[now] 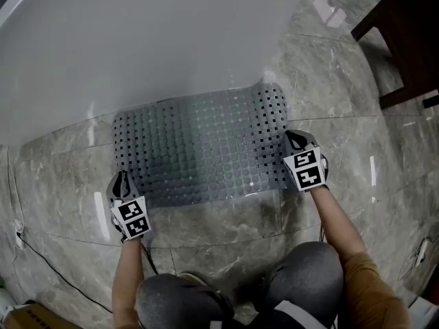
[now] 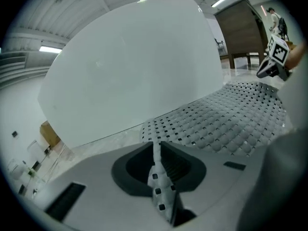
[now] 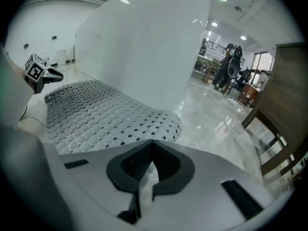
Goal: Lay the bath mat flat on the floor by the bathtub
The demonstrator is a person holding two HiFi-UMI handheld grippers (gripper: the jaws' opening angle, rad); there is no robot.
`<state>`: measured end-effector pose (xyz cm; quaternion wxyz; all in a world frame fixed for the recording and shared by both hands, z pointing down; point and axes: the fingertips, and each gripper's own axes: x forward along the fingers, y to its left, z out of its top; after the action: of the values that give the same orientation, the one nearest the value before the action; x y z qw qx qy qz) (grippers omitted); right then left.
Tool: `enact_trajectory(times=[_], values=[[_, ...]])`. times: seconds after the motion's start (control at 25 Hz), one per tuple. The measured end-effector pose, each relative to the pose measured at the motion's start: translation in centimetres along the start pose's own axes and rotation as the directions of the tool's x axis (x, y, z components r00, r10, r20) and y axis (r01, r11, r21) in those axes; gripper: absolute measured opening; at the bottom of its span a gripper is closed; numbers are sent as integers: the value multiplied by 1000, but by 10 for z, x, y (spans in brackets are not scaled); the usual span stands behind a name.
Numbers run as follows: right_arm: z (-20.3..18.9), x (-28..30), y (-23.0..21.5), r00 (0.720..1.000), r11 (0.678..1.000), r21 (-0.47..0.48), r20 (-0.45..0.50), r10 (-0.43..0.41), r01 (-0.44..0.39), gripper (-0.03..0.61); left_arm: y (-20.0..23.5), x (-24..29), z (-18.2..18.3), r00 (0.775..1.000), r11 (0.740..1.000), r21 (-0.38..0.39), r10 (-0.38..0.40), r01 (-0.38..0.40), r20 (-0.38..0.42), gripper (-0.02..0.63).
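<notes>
**Knees (image 1: 305, 276) on marble floor (image 1: 329, 81), bath mat (image 1: 206, 149) held at both sides**

Its near-left corner is clamped in the left gripper (image 1: 122, 178). The grey perforated mat lies against the white bathtub (image 1: 137, 46), far-right corner curling up. Its right edge is clamped in the right gripper (image 1: 296, 140).

Grey marble floor (image 1: 329, 67), dark wooden furniture (image 1: 405, 40)

Left tool (image 1: 122, 178) and right tool (image 1: 295, 140): dark jaws, each with a white cube (image 1: 132, 218) carrying black square markers. Seen close, the body is pale grey with a dark grey recess (image 2: 130, 170) and black slots (image 2: 65, 198). A thin dark cable (image 1: 147, 259) runs from the left tool. Grey trousers (image 1: 309, 273), mustard-brown sleeve (image 1: 367, 290).
</notes>
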<state>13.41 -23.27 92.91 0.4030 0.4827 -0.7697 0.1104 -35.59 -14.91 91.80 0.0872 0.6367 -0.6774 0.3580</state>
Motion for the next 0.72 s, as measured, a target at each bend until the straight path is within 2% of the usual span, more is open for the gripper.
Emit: enact_trajectory(times=[0.12, 0.24, 0.44, 0.72], values=[[3, -5, -2, 1000, 1000, 1, 15, -1, 1, 5, -4, 1, 0, 1000, 1000, -6, -14, 14, -16, 5], [7, -7, -5, 1000, 1000, 5, 22, -6, 6, 3, -15, 3, -1, 999, 999, 2, -41, 41, -22, 5], [17, -12, -4, 999, 1000, 13, 40, 10, -10, 3, -24, 0, 16, 995, 990, -93, -100, 102, 26, 5], [42, -19, -5, 996, 998, 64, 89, 19, -24, 3, -24, -5, 49, 990, 984, -122, -122, 131, 77, 5]])
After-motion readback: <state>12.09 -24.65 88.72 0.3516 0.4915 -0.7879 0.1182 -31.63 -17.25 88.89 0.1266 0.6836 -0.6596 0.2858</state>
